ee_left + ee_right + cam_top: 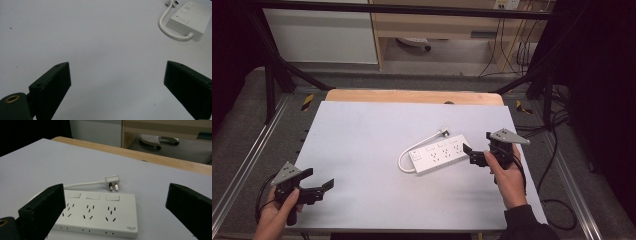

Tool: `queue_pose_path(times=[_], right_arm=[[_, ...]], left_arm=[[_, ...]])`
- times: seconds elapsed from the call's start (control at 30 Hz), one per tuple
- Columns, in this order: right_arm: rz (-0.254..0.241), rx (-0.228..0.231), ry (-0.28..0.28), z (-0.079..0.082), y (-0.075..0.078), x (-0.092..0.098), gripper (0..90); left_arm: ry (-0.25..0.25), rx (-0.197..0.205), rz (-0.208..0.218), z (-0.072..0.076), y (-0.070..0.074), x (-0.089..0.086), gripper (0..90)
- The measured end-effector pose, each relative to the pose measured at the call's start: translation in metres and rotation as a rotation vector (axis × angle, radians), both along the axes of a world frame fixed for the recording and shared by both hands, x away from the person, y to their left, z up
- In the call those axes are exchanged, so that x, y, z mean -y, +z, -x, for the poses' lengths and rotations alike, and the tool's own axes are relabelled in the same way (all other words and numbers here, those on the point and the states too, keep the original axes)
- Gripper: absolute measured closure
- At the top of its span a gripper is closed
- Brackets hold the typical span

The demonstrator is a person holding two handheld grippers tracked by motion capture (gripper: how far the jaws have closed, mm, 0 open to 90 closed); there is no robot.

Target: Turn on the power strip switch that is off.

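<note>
- Strip [438, 153] lying right of table [362, 150] centre, long axis slanting toward right gripper [475, 156].
- Sitting just ahead of its spread, empty jaws.
- Left gripper [319, 187] idling far off, likewise released.
- Plug [112, 180] resting behind strip.

Even overhead light, soft shadows, dark surroundings, slightly soft focus.

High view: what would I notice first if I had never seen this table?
Probably the white power strip, lying right of the middle of the pale table, with its short cord looping round to a plug behind it. Next, the right gripper, held open close to the strip's end. The left gripper waits open near the front left corner, far from the strip.
</note>
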State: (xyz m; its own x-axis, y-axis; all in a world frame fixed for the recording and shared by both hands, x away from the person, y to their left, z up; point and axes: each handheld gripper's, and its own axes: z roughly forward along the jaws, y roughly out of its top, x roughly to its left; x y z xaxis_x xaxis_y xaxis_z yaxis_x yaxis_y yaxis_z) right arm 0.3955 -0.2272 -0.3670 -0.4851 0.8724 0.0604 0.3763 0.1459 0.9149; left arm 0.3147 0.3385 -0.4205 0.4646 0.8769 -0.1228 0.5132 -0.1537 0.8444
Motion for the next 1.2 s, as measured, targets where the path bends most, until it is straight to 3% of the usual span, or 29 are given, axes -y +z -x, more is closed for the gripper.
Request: queue_pose_path(times=[0.53,0.87,1.2], right_arm=[[-0.002,-0.003,0.002,-0.014,0.005,-0.007,3.1],[0.009,0.018,0.004,-0.023,0.021,-0.012,3.7],[0.024,0.009,0.001,-0.032,0.021,-0.015,5.1]], left_arm=[[0.011,-0.026,0.020,-0.002,-0.002,-0.004,7.0],[-0.003,-0.026,0.004,-0.001,-0.002,-0.001,7.1],[-0.004,-0.035,-0.001,-0.002,-0.004,-0.001,7.1]])
